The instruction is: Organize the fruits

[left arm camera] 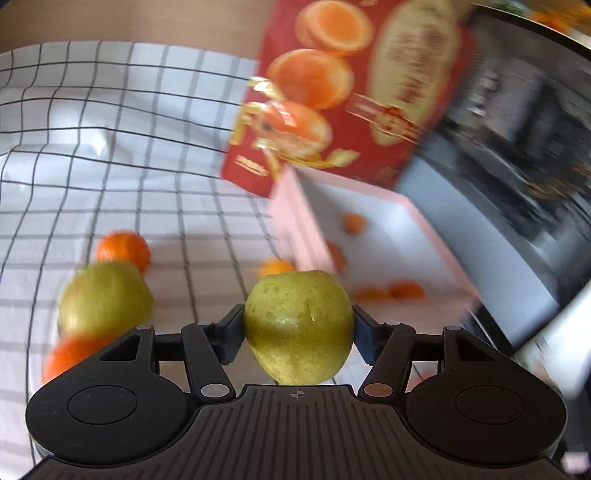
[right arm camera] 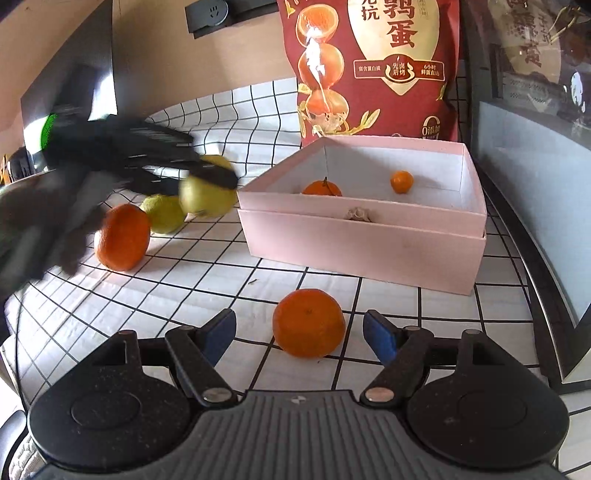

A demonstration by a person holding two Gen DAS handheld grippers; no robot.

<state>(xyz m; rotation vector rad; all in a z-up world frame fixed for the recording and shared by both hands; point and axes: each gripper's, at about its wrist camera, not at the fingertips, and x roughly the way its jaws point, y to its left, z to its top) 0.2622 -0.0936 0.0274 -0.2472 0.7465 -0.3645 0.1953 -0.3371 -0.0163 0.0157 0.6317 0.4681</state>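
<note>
My left gripper [left arm camera: 298,325] is shut on a green pear [left arm camera: 298,326] and holds it above the checked cloth, left of the pink box [left arm camera: 291,221]. The right wrist view shows this gripper [right arm camera: 210,184], blurred, with the pear [right arm camera: 207,197] near the box's [right arm camera: 362,240] left side. My right gripper [right arm camera: 299,330] is open, its blue pads on either side of an orange mandarin [right arm camera: 308,323] on the cloth, apart from it. Two mandarins [right arm camera: 322,187] [right arm camera: 402,181] lie in the box. Another pear [right arm camera: 164,214] and mandarin [right arm camera: 122,237] lie at the left.
A red snack bag [right arm camera: 373,70] stands behind the box. A dark glass-fronted cabinet [right arm camera: 524,155] runs along the right. A second pear [left arm camera: 105,297] and mandarins [left arm camera: 123,249] [left arm camera: 275,266] lie on the cloth in the left wrist view. A wall socket [right arm camera: 210,14] is on the back wall.
</note>
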